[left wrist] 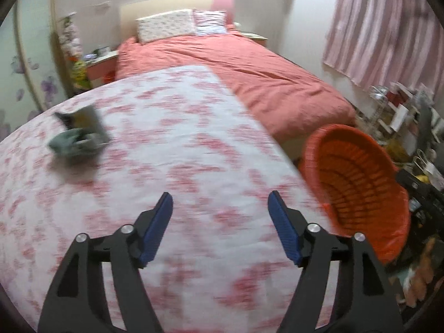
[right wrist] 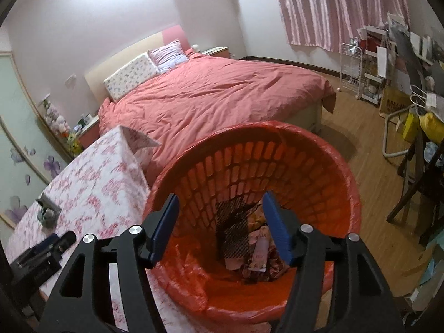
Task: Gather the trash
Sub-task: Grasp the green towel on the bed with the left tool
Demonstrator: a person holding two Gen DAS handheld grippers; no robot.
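Observation:
A crumpled grey-green wrapper (left wrist: 79, 136) lies on the pink-flowered tablecloth (left wrist: 155, 166), far left of my left gripper (left wrist: 220, 204), which is open over the cloth with nothing between its fingers. The orange bin (left wrist: 358, 183) stands off the table's right edge. In the right wrist view my right gripper (right wrist: 219, 204) is open above the orange bin (right wrist: 319, 172), which holds several crumpled wrappers and papers (right wrist: 258, 247) at its bottom. Nothing is between its fingers. The wrapper (right wrist: 48, 212) shows on the tablecloth (right wrist: 100, 183) at left, with the left gripper (right wrist: 47, 249) near it.
A bed with a salmon cover (right wrist: 211, 97) stands behind the table and bin. Cluttered shelves and a white rack (right wrist: 358, 75) line the right wall under pink curtains. A dark chair or table frame (right wrist: 416, 183) stands at right on the wood floor.

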